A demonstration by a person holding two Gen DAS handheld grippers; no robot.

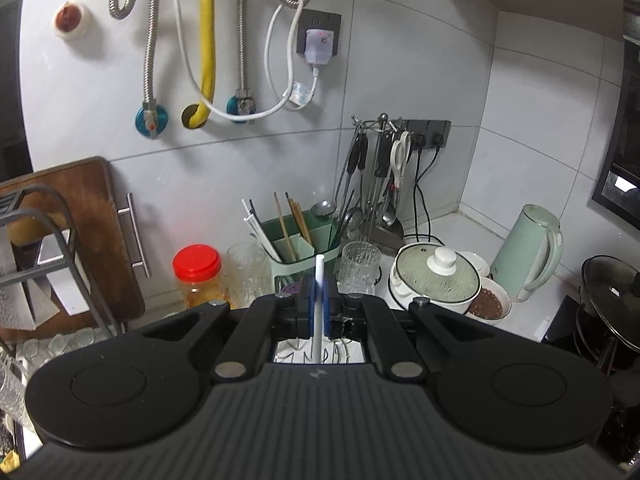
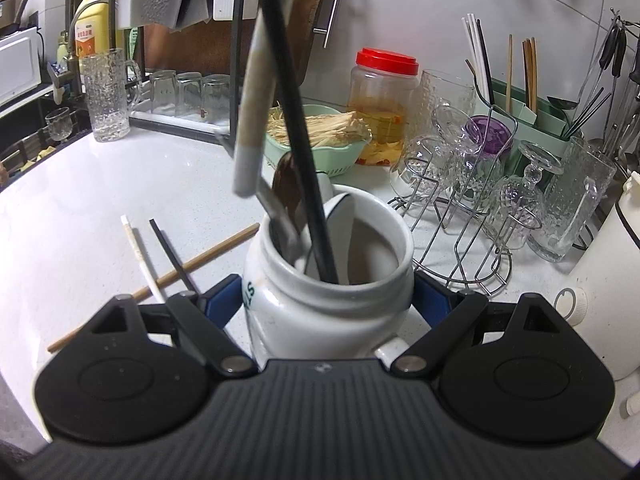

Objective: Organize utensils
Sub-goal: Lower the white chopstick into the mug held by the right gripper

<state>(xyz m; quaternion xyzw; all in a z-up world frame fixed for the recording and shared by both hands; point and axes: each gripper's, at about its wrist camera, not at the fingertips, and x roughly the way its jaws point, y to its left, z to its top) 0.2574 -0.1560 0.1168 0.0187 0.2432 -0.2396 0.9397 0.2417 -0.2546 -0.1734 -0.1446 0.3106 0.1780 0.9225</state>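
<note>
Much of what we saw was cut off. In the left wrist view, the left claw (image 1: 319, 300) was clenched on a white chopstick (image 1: 318, 280): its blue pads pressed the stick from both sides, the stick stood nearly upright, its top end poked just above the pads, and its lower end ran down behind the claw's black body, where we could not follow it. Beyond it stood the green utensil holder (image 1: 298, 240), with white, black and wooden chopsticks leaning out of it; the holder's base was hidden by the claw.

In the right wrist view, the right claw (image 2: 328, 300) grasped a white ceramic jar (image 2: 324, 304), one blue pad against each side of it. The jar stood upright on the white surface (image 2: 120, 184), mouth open to the top; its foot was covered by the claw, and only a few green letters showed on its side. Out of the jar rose a black chopstick (image 2: 288, 100) and a thick beige handle (image 2: 260, 72), both leaning left and running out of the top of the picture, so we could not see their upper ends. A white spoon and a metal blade sat in the jar too, half hidden.

Left of the jar, three loose chopsticks lay flat on the surface: a white one (image 2: 140, 252), a black one (image 2: 170, 252) and a wooden one (image 2: 200, 258) crossing beneath them, their near ends lost under the claw.
</note>
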